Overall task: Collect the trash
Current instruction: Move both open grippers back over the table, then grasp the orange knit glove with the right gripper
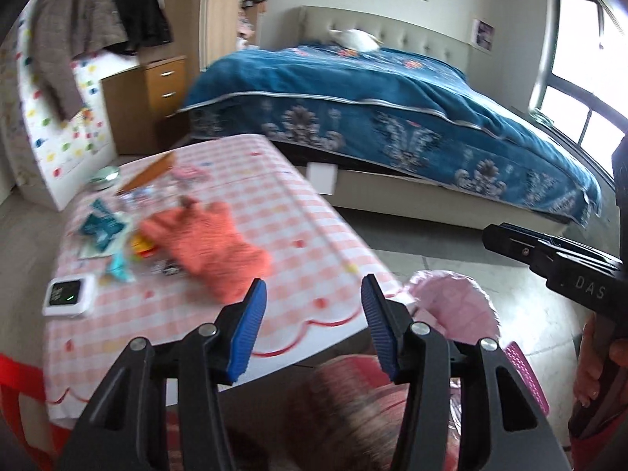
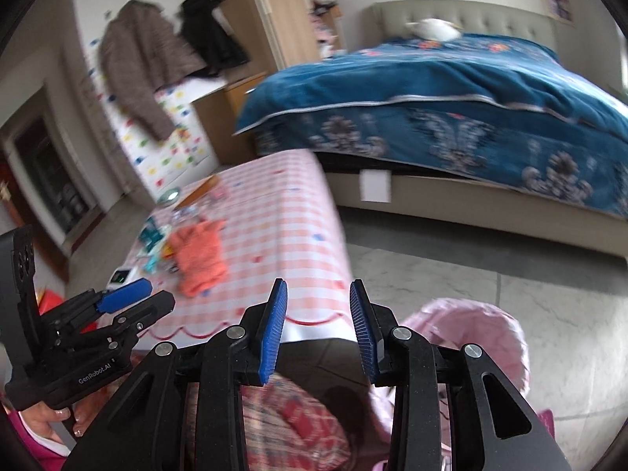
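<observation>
Left hand-held gripper (image 1: 314,314) hangs wide open with nothing between its blue pads, above the near edge of the desk (image 1: 298,219); right hand-held gripper (image 2: 318,324) is likewise parted and empty. Trash sits on the desk at ten o'clock from the left one: teal wrappers (image 1: 103,227), small scraps, beside an orange cloth (image 1: 208,243). At four o'clock, a pink-lined bin (image 1: 459,306) stands on the floor, well apart from the blue-covered bed (image 1: 392,94)

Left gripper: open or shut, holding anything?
Open and empty. In the left wrist view the left gripper has its blue pads spread wide, with only the checked tablecloth visible between them.
</observation>
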{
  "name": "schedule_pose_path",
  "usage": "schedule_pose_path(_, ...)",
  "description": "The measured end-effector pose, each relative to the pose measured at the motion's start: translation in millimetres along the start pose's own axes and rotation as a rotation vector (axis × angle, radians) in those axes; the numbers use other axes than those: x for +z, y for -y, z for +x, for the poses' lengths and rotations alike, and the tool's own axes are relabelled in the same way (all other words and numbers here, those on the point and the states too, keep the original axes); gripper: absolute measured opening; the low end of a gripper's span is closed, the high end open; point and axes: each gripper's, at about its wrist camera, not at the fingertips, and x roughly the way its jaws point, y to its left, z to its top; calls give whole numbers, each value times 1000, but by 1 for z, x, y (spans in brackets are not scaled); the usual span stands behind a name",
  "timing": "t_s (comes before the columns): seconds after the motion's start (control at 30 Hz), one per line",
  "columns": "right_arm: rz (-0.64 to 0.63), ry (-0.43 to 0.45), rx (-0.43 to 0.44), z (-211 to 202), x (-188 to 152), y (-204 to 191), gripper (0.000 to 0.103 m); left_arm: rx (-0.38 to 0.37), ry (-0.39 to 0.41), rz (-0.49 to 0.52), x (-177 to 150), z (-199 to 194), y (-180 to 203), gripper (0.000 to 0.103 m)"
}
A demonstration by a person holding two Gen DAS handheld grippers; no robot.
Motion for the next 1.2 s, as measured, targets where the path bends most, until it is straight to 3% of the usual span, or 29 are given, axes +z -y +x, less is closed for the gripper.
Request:
schedule_pose_path(0.13, -52, -27, 40, 15, 5, -31, 36, 57, 3, -62, -7, -10, -33, 50)
schedule_pose_path(0.3, -124, -56, 89, 37, 11, -69, 47, 133, 4, -119, -18, -20, -70, 58)
schedule_pose_path(0.43, -172, -83, 118, 59, 15, -96, 55, 232, 19, -160, -21, -25, -103, 73)
schedule_pose_path(0.5, -195, -97, 121, 71, 17, -108, 58, 288, 27, -180, -21, -25, -121, 74)
schedule_pose_path(0.67, -240, -141, 128, 105, 22, -133, 60, 347, 10, -253, -22, -17, -162, 75)
schedule_pose_path(1.03, -323, -223, 120, 204, 41, -173, 59, 362, -44, -288, -19, 16, -192, 75)
schedule_pose_path(1.2, -342, -249, 71, 242, 45, -183, 59, 365, -60, -296, -21, 23, -198, 75)
